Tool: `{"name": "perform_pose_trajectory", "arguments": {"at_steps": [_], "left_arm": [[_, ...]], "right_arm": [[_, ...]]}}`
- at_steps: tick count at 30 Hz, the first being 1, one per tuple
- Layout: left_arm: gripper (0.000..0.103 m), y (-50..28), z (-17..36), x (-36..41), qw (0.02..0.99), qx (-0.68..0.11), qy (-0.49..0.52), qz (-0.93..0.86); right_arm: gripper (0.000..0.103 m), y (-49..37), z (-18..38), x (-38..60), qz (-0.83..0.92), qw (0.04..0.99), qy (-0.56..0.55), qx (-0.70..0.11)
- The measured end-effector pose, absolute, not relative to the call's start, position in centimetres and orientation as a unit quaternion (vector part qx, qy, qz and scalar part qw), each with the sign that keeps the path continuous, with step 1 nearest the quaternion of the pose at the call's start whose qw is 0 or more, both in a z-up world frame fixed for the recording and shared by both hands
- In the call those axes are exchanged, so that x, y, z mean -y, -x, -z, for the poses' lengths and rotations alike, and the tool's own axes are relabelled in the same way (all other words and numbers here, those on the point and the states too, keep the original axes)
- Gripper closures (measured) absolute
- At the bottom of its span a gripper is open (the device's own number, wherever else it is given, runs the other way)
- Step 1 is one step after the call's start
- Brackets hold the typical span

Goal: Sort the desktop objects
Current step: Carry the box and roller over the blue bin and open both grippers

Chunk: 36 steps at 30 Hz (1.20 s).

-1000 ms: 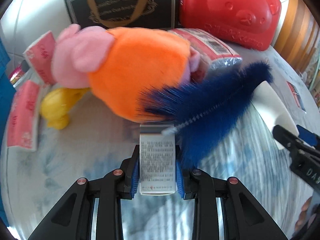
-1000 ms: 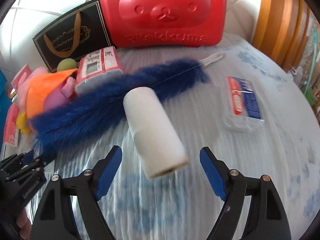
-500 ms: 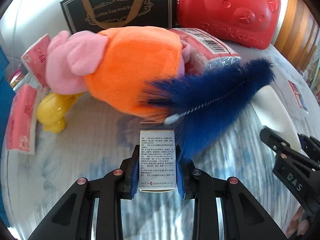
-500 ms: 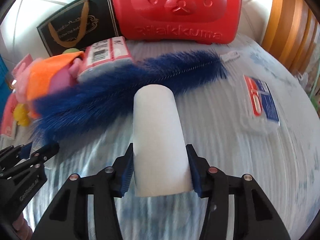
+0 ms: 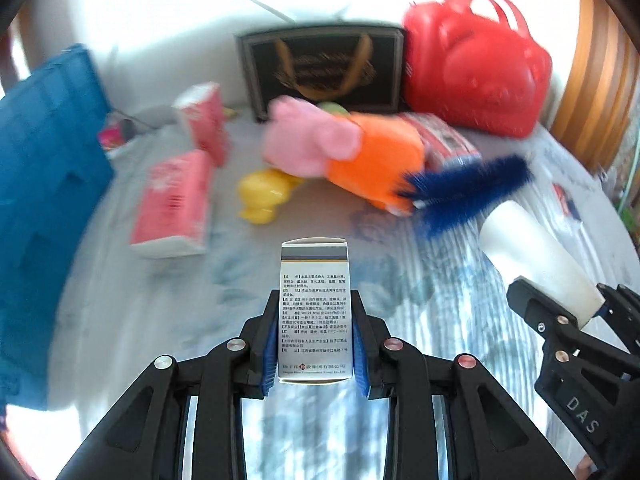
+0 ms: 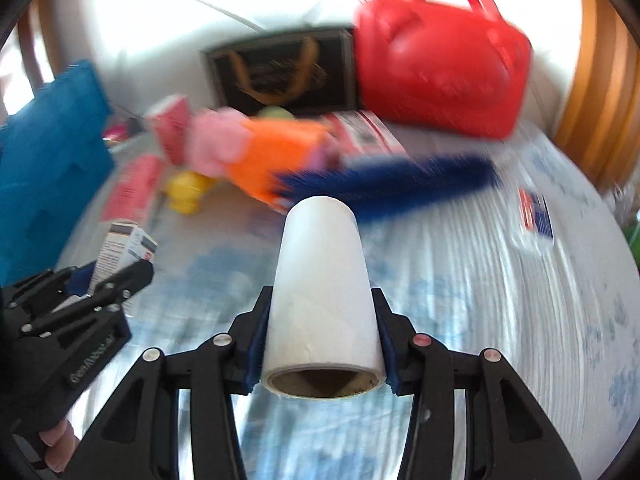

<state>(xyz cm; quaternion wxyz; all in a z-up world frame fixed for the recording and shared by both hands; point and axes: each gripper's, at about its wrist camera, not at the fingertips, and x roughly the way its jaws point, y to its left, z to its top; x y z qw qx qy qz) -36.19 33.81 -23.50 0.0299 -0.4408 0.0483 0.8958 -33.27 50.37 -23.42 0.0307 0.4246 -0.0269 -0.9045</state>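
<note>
A second ago my right gripper (image 6: pixel 322 340) stood wide around the white roll (image 6: pixel 322 292) lying on the cloth; now its jaws are closing, the blue pads already pressing the roll's sides, and the roll rides clear of the table (image 6: pixel 500 300), pointing toward twelve o'clock with its cardboard core facing me. My left gripper (image 5: pixel 315 336) has not changed its hold: narrow jaws clamped on the small printed medicine box (image 5: pixel 315 304), upright between the pads as before. What has changed is the view. The plush toy (image 5: pixel 352 160) and the blue bristle brush (image 5: pixel 468 184), which filled the left camera a second ago, now sit well off at twelve to one o'clock, so both hands have lifted and pulled back together. In the left view the roll shows at three o'clock; in the right view the box shows at nine.

I judge both pickups done. What remains is carrying each item to its place, perhaps the blue bin (image 5: pixel 44 184) at nine o'clock.
</note>
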Motion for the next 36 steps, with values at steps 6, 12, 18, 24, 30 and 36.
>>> {"name": "perform_pose_trajectory", "arguments": {"at_steps": [6, 12, 18, 24, 30, 36], "left_arm": [[0.074, 32.6, 18.0, -27.6, -0.016, -0.023, 0.398, -0.917], [0.074, 28.4, 13.3, -21.1, -0.077, -0.001, 0.355, -0.932], [0.074, 24.2, 8.6, -14.6, -0.129, 0.013, 0.305, -0.944], [0.074, 21.1, 2.9, -7.2, -0.166, 0.019, 0.24, -0.956], [0.074, 19.0, -1.4, 0.3, -0.202, 0.014, 0.184, -0.962], [0.074, 18.8, -2.2, 8.5, -0.242, 0.027, 0.18, -0.953]], "right_arm": [[0.058, 30.9, 16.5, -44.4, 0.926, 0.086, -0.368, -0.001], [0.058, 29.0, 11.5, -37.5, 0.935, 0.155, -0.318, -0.03], [0.058, 27.1, 7.2, -30.1, 0.938, 0.215, -0.267, -0.054], [0.058, 25.2, 2.5, -22.0, 0.942, 0.254, -0.211, -0.067], [0.058, 24.2, -1.5, -13.0, 0.941, 0.287, -0.162, -0.073], [0.058, 25.1, -3.0, -4.6, 0.933, 0.318, -0.147, -0.077]]}}
